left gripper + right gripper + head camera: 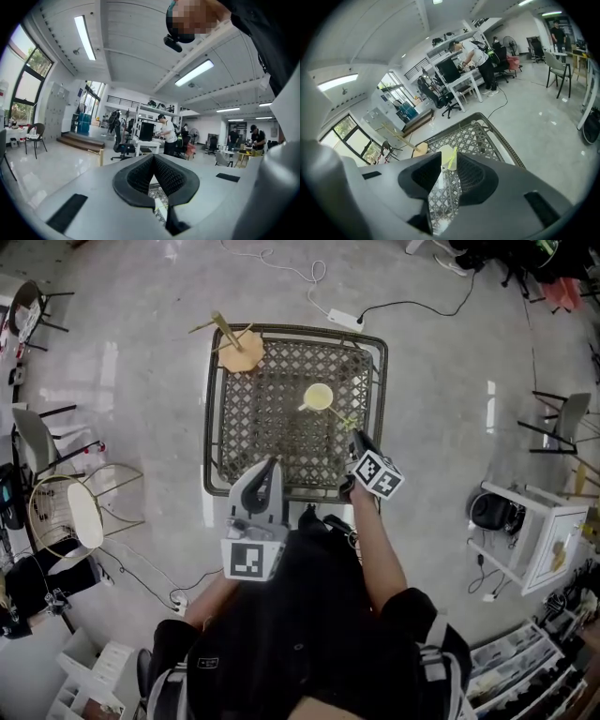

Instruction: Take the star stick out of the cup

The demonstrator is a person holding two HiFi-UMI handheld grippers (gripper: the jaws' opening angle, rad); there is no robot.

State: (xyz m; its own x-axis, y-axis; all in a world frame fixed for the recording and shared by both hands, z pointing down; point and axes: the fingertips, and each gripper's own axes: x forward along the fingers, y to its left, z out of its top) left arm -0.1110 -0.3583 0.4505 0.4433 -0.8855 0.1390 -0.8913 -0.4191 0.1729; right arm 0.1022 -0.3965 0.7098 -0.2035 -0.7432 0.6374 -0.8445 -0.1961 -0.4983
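Star stick (339, 415) leans out of cup (319, 397) on lattice surface (262, 427), long axis slanting toward my right tongs (355, 437), narrowly parted. Left tongs (274, 463) closed, empty.

Your right gripper (449, 169) has its jaws apart. Between them, close to the right-hand pad, you have the green stick (452, 158). Contact with that pad cannot be confirmed. The stick overlaps the right edge of the pale cup (444, 153), which stands upright just beyond on the lattice table (483, 136). At the table's far left corner sits a wooden stand (420, 149), its rod tilted leftward. Well beyond the table, a person (477, 51) stands at a desk (461, 80), with chairs (440, 99) to its left. Glossy grey floor (543, 117) lies to the right.
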